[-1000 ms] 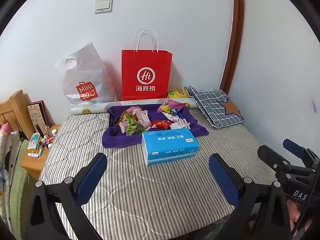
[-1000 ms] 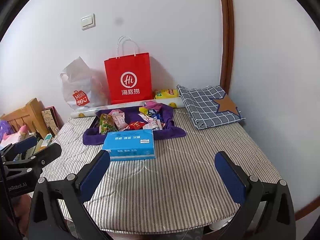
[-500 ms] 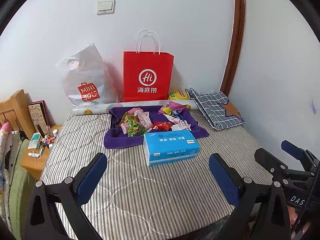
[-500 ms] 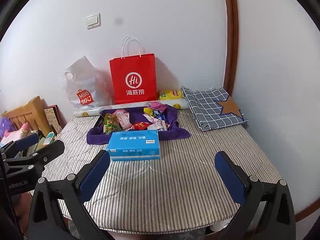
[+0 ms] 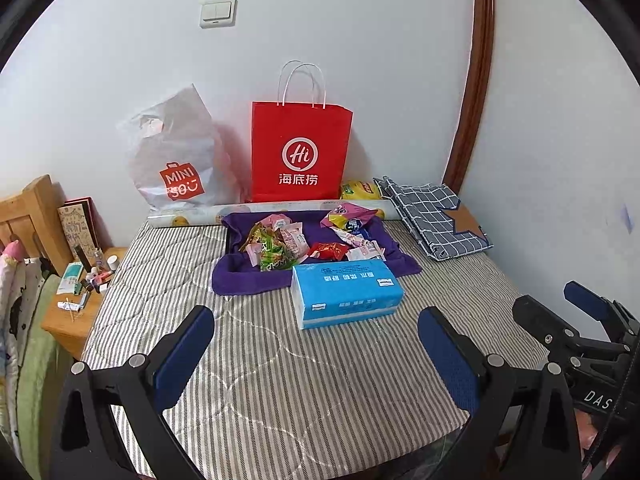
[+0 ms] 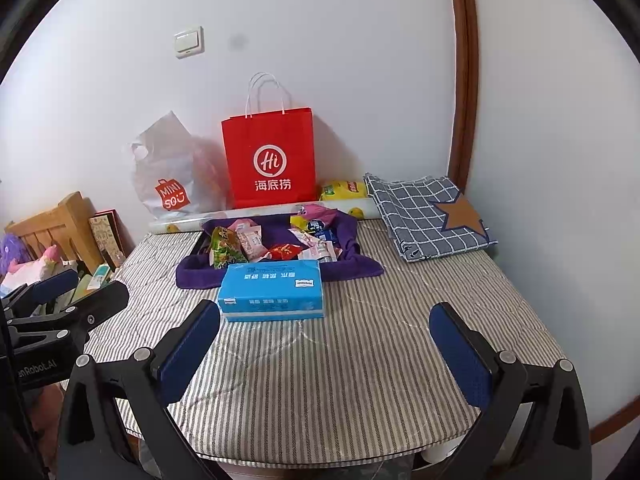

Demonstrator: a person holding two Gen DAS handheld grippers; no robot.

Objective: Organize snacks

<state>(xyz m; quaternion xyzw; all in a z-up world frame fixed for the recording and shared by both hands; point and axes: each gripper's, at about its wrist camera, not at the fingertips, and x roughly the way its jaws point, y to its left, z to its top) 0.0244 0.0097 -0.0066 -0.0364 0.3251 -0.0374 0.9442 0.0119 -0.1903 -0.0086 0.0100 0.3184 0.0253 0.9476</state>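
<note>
My left claw (image 5: 316, 350): spread wide, holding nothing, up over the near part of the counter (image 5: 320, 380).
My right claw (image 6: 324, 346): spread wide too, holding nothing, over the near edge.
Claws side by side: my right claw shows at the right edge of the left view, and my left claw shows at the left edge of the right view.
Counter: it has a gray striped cover.
Snacks (image 5: 310, 236): a heap of little packets at the far middle, lying on a purple cloth (image 5: 248, 280).
Green packet (image 5: 270, 250): at the left of the heap.
Red packet (image 5: 328, 250): in the middle of the heap.
Pink and yellow packet (image 5: 346, 214): at the far right of the heap.
Tissue box (image 5: 346, 294): blue, lying flat, just near of the snacks and touching the cloth.
Red bag (image 5: 300, 152): stands upright at the far wall.
White bag (image 5: 176, 160): left of the red bag, leaning on the wall.
Yellow packet (image 5: 360, 190): right of the red bag.
Checked cloth (image 5: 432, 216): folded, far right, with a brown star on it.
Roll (image 5: 192, 216): lies along the far edge, behind the purple cloth.
</note>
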